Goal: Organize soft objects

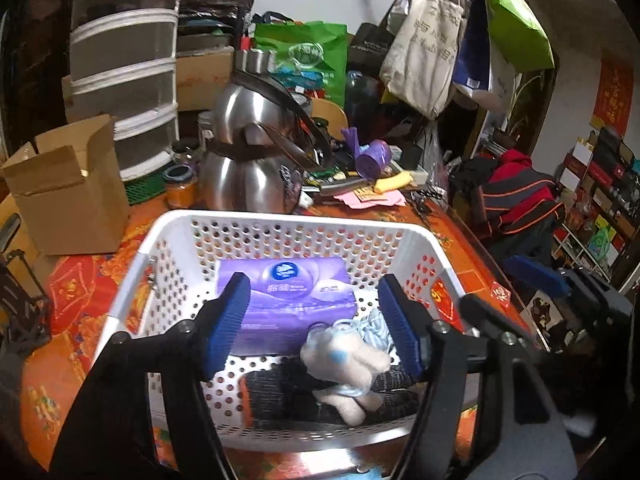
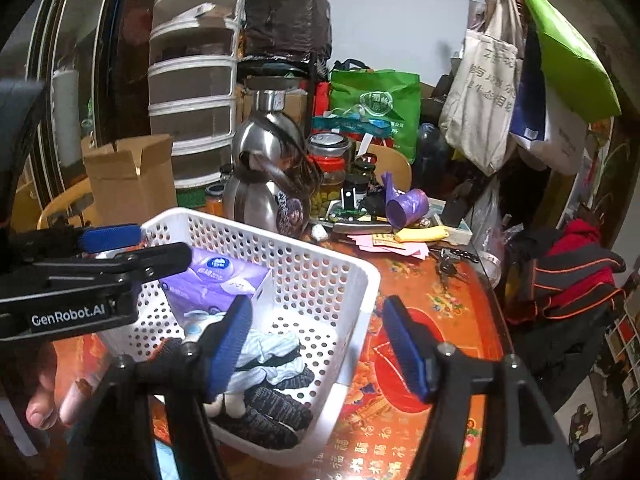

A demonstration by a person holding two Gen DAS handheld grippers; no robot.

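Both your left gripper (image 1: 316, 320) and right gripper (image 2: 320, 344) are spread, empty; the light, squashy cream plush toy (image 1: 344, 364) sits in the white perforated plastic basket's (image 1: 280, 222) near corner—pinch its body.

Tissue pack (image 1: 286, 304), toy (image 1: 344, 364) and socks (image 2: 276, 412) lie in the basket (image 1: 280, 220).

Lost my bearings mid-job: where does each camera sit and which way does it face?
Left wrist: on the left hand-held gripper, open, angled down into the white basket; right hand-held gripper at right.
Right wrist: on the right hand-held gripper, open, straddling the basket's right wall; fingertips lower left.
Shared: basket, purple tissue box, kettles.
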